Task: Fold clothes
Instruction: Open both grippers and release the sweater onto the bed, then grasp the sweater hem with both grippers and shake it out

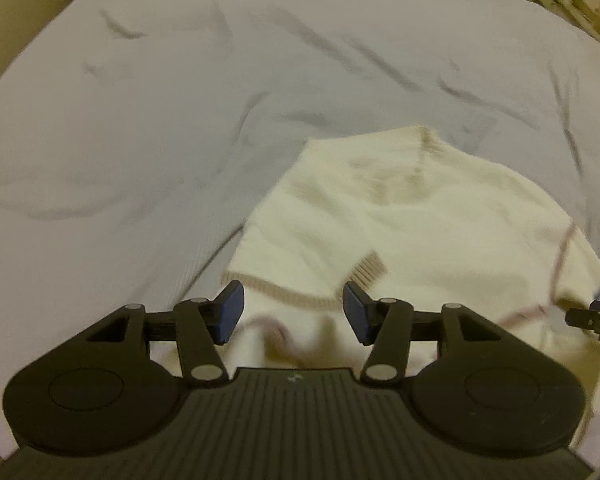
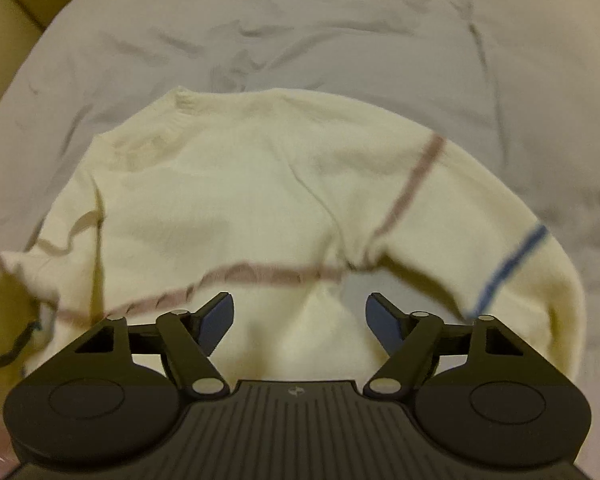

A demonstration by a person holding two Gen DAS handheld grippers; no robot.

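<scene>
— Where does the sweater (image 2: pixel 236 200) sit for us right now?

— Spread on the wrinkled grey bedsheet (image 2: pixel 340 40), cream knit with a ribbed neckline at the far end. In the left wrist view one sleeve (image 1: pixel 312 248) is laid across the body, its tan ribbed cuff (image 1: pixel 367 267) resting near the hem band (image 1: pixel 296 298). We read that as the first fold made on that side. In the right wrist view the other sleeve (image 2: pixel 500 216), crossed by a blue stripe (image 2: pixel 508 264), lies out to the side, so that fold seems not yet done.

— And our fingers?

— Both pairs are spread wide and hold nothing. Our left gripper (image 1: pixel 294 312) hovers over the hem; our right gripper (image 2: pixel 300 322) hovers over the lower body, just above the brownish stripe (image 2: pixel 268 272). We judge this is a pause between grasps — each is placed near an edge worth pinching.

— What can't we make out?

— The sweater's near edge is hidden under both gripper bodies. The frames are blurred, so whether the fingers touch the knit we cannot tell. A bunched piece with a dark edge at the left of the right wrist view is cut off — we can't name it.
</scene>
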